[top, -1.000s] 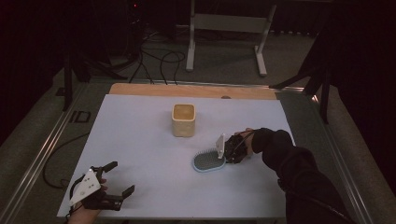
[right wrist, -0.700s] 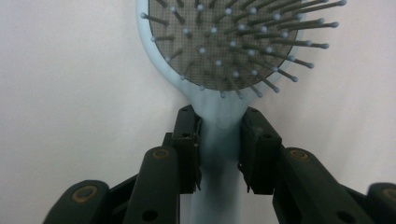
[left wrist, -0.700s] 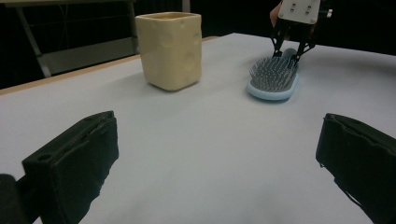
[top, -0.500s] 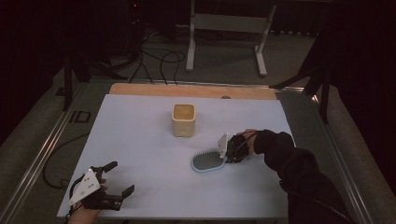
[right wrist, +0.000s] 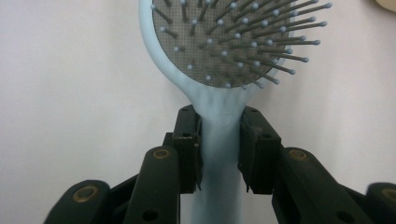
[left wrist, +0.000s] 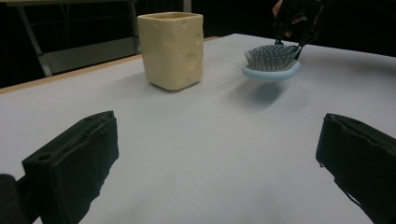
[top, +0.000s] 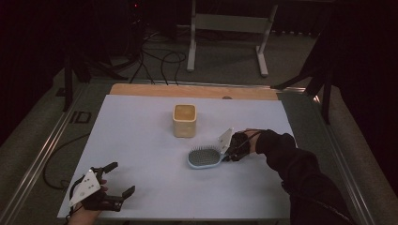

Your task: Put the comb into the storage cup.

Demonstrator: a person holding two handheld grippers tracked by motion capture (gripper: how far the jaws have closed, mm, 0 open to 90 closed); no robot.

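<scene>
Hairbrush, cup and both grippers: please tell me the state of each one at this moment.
Hairbrush: bristles up, handle clamped, head lifted just off the table in the left gripper view.
Cup: upright on the table, apart from the hairbrush; contents cannot be told.
Right gripper: shut on the hairbrush handle.
Left gripper: open, nothing between its jaws.

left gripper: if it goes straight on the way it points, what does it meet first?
Likely nothing soon: the open left gripper points between the cream square ceramic cup and the pale blue plastic hairbrush. Depth is unclear; the hairbrush lies closer to that line.
</scene>
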